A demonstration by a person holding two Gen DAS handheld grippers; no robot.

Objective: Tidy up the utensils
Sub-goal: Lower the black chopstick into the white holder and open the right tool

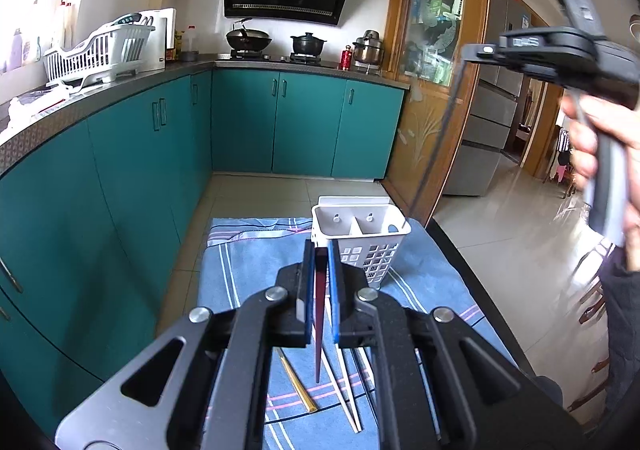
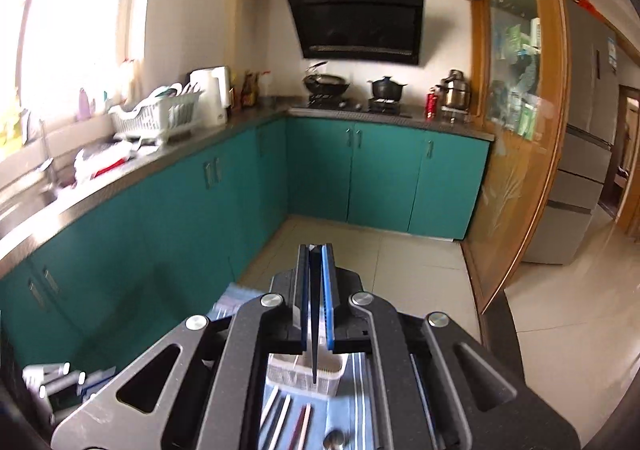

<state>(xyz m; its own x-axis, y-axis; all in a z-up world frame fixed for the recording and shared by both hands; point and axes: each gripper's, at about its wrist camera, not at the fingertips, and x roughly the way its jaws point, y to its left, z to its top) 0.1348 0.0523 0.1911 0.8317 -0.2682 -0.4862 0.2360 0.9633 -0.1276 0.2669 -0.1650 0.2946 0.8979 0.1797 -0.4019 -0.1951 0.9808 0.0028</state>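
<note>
My left gripper [image 1: 321, 246] is shut on a dark red chopstick [image 1: 319, 330] that hangs down above the blue striped cloth [image 1: 248, 270]. A white slotted utensil holder [image 1: 360, 236] stands just beyond it. My right gripper [image 2: 316, 248] is shut on a black chopstick [image 2: 315, 346] whose tip hangs over the holder [image 2: 306, 372]. From the left wrist view the right gripper [image 1: 476, 52] is high at the right, with the black chopstick [image 1: 436, 138] reaching down to the holder's right compartment. Several loose chopsticks [image 1: 344, 390] lie on the cloth.
The cloth covers a dark table [image 1: 472, 270] in a kitchen with teal cabinets [image 1: 120, 178]. More utensils [image 2: 288, 422] and a spoon [image 2: 334, 440] lie below the right gripper. A glass door [image 1: 436, 70] stands at the right.
</note>
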